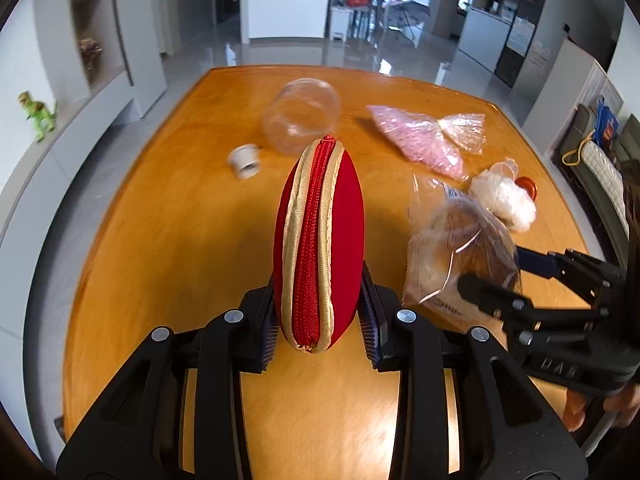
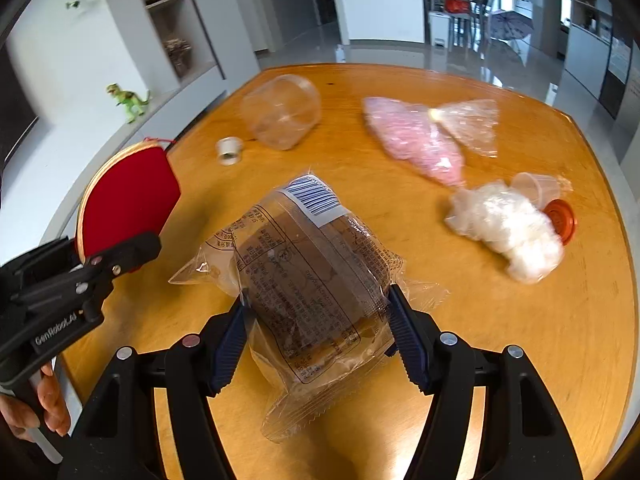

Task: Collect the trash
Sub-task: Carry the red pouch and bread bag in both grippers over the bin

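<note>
Our left hand-held gripper (image 1: 320,320) pinches a red zippered pouch (image 1: 316,236) with gold trim between its two pads, zipper edge facing the camera, lifted above the wooden table (image 1: 160,240). Our right hand-held gripper (image 2: 316,332) clamps a clear plastic food wrapper (image 2: 312,280) with a barcode label and something brown inside, also raised off the table. Farther back on the table we see a clear plastic jar (image 2: 280,110) on its side, a small white cap (image 2: 229,151) near it, a pink plastic bag (image 2: 420,140), and a crumpled white bag (image 2: 508,232) beside an orange lid (image 2: 560,220).
</note>
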Demonstrator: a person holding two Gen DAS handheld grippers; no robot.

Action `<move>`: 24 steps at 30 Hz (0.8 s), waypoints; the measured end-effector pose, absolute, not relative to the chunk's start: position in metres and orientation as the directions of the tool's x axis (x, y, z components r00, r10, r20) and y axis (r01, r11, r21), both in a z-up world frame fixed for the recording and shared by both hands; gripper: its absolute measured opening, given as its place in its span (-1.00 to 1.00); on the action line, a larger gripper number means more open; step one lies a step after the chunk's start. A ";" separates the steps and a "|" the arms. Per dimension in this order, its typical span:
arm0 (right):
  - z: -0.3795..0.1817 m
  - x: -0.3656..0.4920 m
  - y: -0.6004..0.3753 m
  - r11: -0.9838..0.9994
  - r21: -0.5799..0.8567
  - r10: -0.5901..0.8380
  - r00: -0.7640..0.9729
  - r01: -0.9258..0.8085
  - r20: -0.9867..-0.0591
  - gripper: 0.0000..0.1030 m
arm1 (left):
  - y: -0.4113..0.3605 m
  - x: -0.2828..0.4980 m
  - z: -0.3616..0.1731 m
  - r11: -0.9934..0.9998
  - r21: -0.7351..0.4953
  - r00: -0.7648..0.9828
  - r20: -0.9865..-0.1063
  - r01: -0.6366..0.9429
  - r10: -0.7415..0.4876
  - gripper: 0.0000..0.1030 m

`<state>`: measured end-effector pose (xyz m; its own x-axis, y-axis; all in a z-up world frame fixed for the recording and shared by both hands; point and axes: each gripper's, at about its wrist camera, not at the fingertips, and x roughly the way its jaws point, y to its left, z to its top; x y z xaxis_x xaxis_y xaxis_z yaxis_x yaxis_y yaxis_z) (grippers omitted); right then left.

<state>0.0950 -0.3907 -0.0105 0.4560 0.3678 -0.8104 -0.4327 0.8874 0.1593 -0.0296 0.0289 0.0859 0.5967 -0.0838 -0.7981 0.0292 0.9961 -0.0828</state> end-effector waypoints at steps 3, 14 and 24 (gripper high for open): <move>-0.009 0.074 -0.377 0.871 0.158 0.385 0.446 -0.465 -0.808 0.31 | 0.050 -0.061 0.089 0.997 -0.083 0.610 -0.790 -0.006 -0.062 -0.34; -0.009 0.003 -0.308 0.782 0.160 0.461 0.388 -0.602 -0.798 0.31 | 0.117 -0.159 0.085 0.985 -0.074 0.639 -0.768 -0.156 0.044 -0.34; -0.011 -0.063 -0.231 0.644 0.170 0.533 0.279 -0.745 -0.799 0.31 | 0.180 -0.246 0.082 0.940 -0.042 0.626 -0.756 -0.340 0.192 -0.34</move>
